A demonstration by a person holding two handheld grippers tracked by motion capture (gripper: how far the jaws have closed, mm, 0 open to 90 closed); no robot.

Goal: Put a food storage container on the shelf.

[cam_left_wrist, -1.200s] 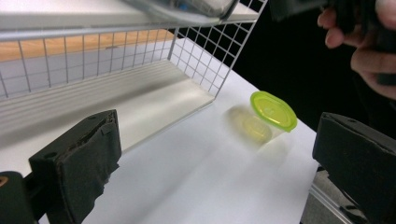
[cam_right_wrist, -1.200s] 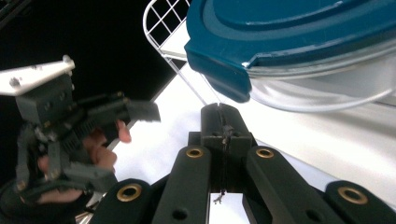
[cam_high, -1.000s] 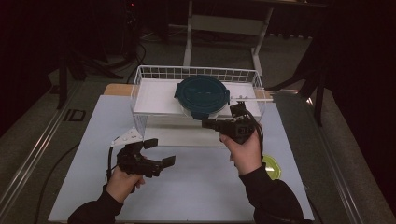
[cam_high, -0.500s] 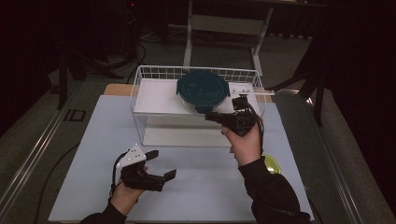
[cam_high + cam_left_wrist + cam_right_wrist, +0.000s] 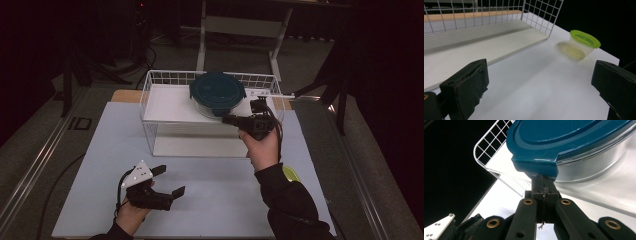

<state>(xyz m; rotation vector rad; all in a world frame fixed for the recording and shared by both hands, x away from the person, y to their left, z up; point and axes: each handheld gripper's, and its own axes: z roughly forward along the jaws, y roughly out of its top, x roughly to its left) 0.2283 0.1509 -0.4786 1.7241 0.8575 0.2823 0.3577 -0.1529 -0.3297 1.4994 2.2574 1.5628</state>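
Teal-lidded glass bowl (image 5: 218,95), one, in one wire basket (image 5: 150,95), right hand-held gripper (image 5: 229,119) closed beneath its lid tab, left hand-held gripper (image 5: 169,181) wide open, empty, one green-lidded cup (image 5: 581,45) on desk (image 5: 215,180).

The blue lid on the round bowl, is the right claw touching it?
Touching. In the right gripper view the shut right claw runs up under the blue lid's tab, with no gap showing between them.

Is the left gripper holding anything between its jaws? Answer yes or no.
No: in the left gripper view the left gripper has its jaws wide apart over bare white table, and the green-lidded container sits well beyond them.
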